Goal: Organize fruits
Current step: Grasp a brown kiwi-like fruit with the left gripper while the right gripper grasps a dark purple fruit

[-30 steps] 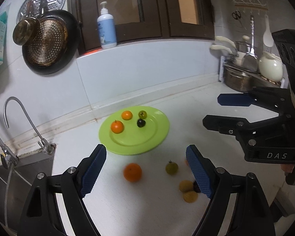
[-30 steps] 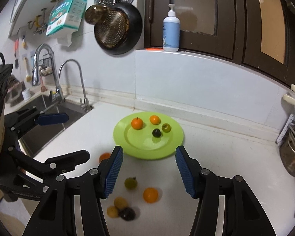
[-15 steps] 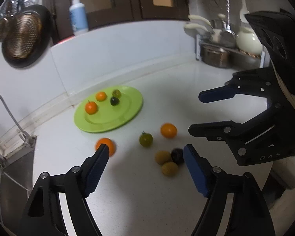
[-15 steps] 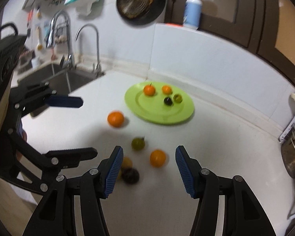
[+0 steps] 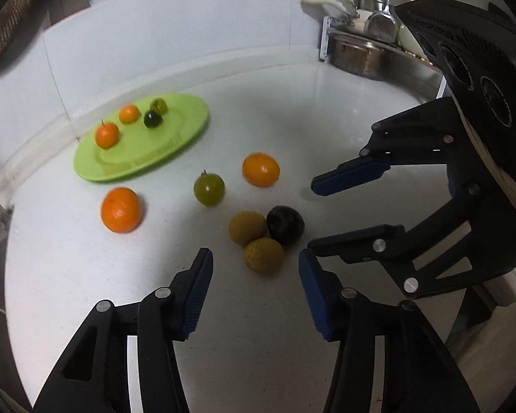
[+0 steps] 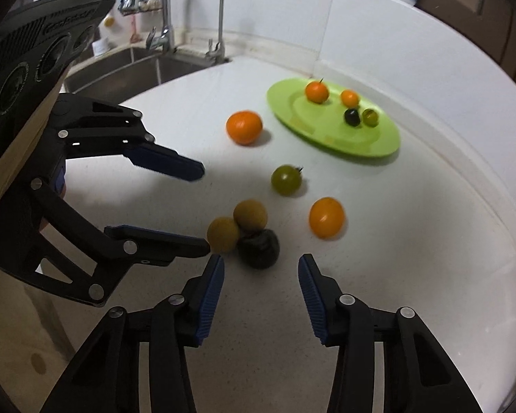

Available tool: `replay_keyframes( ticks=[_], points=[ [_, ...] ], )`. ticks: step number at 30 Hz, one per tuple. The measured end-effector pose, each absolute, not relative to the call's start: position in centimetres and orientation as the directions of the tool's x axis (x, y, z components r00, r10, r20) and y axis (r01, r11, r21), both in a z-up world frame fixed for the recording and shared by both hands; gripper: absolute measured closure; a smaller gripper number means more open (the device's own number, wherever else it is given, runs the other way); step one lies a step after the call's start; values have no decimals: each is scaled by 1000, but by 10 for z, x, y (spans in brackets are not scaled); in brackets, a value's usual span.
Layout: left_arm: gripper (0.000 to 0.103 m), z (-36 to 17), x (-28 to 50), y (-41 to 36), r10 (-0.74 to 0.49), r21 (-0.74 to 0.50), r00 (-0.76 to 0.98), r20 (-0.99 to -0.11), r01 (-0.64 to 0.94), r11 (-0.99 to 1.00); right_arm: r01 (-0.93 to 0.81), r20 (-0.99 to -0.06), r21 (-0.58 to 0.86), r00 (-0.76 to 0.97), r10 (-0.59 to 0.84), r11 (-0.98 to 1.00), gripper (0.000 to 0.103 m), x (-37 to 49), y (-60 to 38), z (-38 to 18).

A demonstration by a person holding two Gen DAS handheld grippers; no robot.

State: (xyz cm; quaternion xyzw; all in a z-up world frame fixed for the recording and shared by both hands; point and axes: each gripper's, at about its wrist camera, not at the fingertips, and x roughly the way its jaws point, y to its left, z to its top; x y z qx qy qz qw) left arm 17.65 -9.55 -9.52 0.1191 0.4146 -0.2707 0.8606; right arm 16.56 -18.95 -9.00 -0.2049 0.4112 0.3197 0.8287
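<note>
A green plate [image 5: 175, 134] [image 6: 326, 134] carries several small fruits. Loose on the white counter lie two oranges [image 5: 121, 209] [image 5: 260, 169], a green tomato [image 5: 208, 189] [image 6: 286, 179], a dark plum [image 5: 285, 225] [image 6: 259, 248] and two yellow-brown fruits [image 5: 247, 228] [image 5: 264, 254]. My left gripper [image 5: 256, 258] [image 6: 203, 210] hangs just short of the nearer yellow-brown fruit [image 6: 223, 234], its jaws closing and not touching it. My right gripper [image 6: 260, 262] [image 5: 311, 216] sits just before the plum, jaws closing, pads clear of it.
A steel sink [image 6: 137, 69] with a tap [image 6: 220, 17] lies beyond the counter on the left in the right wrist view. A rack with a steel pot [image 5: 357, 56] stands at the far right corner. White wall panels back the counter.
Both grippers have come down and tilted toward the cluster of loose fruit, which now looks much larger. Both pairs of jaws have narrowed. No fruit has moved.
</note>
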Motion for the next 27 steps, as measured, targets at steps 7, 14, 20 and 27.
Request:
replay_keyframes(
  ticks=[7, 14, 20, 27],
  points=[
    [60, -102, 182, -98, -388, -57, 477, -789, 571, 819, -715, -832, -36, 408, 375, 699, 64, 178, -188, -106],
    [68, -106, 184, -97, -405, -93, 450, -796, 569, 817, -730, -835, -20, 388, 391, 683, 68, 182, -187, -109],
    [74, -104, 184, -92, -411, -120, 440, -799, 552, 825, -736, -833, -10, 381, 402, 677, 68, 186, -184, -110],
    [74, -96, 179, -80, -366, -94, 488, -792, 495, 864, -732, -824, 8, 381, 419, 681, 68, 188, -179, -110]
  ],
)
